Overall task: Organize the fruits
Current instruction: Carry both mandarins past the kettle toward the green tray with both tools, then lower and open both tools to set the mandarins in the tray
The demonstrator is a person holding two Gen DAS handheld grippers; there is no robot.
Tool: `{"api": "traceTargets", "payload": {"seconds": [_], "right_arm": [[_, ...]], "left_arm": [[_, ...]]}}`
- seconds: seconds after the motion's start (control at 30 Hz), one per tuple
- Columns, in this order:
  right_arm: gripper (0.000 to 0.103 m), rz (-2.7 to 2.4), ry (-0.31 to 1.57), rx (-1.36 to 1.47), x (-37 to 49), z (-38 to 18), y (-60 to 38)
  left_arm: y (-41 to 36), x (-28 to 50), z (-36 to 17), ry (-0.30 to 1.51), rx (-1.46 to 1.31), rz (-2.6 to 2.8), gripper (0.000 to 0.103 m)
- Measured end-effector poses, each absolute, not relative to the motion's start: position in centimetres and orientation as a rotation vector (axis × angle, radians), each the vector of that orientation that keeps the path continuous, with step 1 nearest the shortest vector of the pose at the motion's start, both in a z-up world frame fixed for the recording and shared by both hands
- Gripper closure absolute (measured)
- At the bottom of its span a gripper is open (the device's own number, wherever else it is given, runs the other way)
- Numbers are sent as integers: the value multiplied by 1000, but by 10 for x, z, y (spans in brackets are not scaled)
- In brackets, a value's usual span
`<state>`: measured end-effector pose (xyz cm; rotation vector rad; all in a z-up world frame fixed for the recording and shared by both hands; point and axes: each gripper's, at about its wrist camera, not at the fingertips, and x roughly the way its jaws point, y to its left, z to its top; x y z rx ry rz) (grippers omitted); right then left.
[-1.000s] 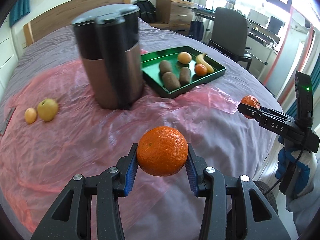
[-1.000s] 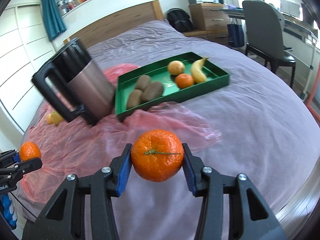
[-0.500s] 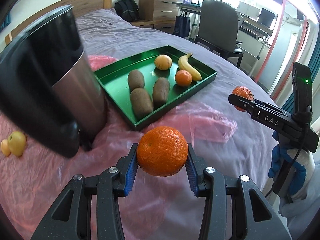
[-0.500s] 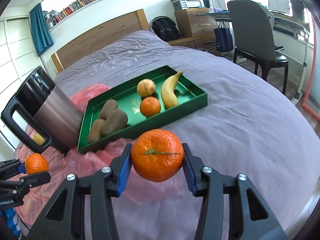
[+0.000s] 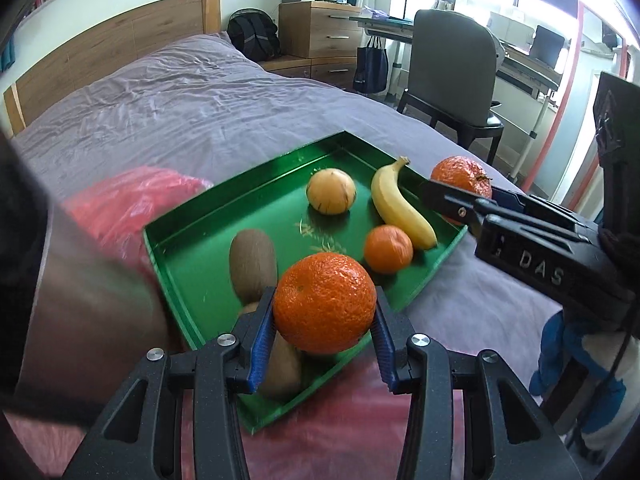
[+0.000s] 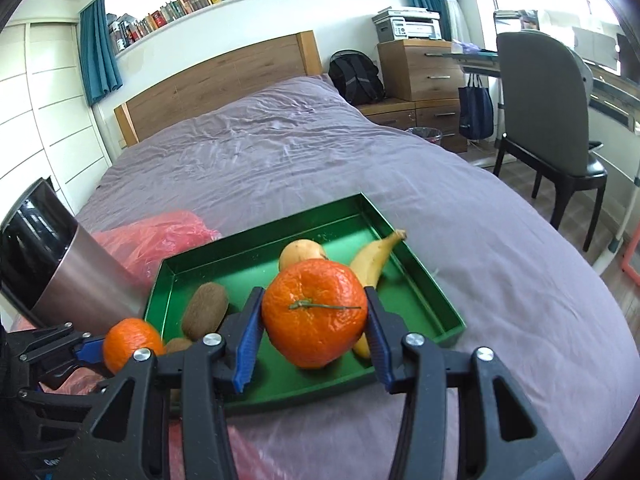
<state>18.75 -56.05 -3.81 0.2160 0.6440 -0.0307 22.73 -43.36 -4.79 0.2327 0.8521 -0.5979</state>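
Observation:
My left gripper [image 5: 324, 340] is shut on an orange [image 5: 325, 302] and holds it over the near edge of the green tray [image 5: 192, 216]. My right gripper [image 6: 314, 346] is shut on a second orange [image 6: 314, 312] over the tray [image 6: 424, 296], on its right side. Each gripper shows in the other view: the right one [image 5: 460, 194] with its orange [image 5: 464, 174], the left one [image 6: 120, 346] with its orange [image 6: 130, 342]. In the tray lie a banana [image 5: 398, 208], a small orange [image 5: 388, 249], a yellow round fruit [image 5: 331, 191] and kiwis [image 5: 253, 264].
A steel and black jug [image 6: 52, 276] stands left of the tray on pink plastic sheeting [image 6: 160, 236] over the purple bed [image 6: 280, 152]. A grey chair [image 6: 548, 120] and a wooden dresser [image 6: 420, 68] stand to the right of the bed.
Both grippers have moved forward with their oranges and now hang over the tray. The jug has slid to the left edge of both views.

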Motion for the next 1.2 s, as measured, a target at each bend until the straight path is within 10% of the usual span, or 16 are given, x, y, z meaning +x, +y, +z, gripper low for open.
{"api": "traceTargets", "payload": {"seconds": [1.2], "right_arm": [[17,-26,743,140,252,-89,-552]], "left_arm": [[-454,267,-92,896,255,-530,63]]}}
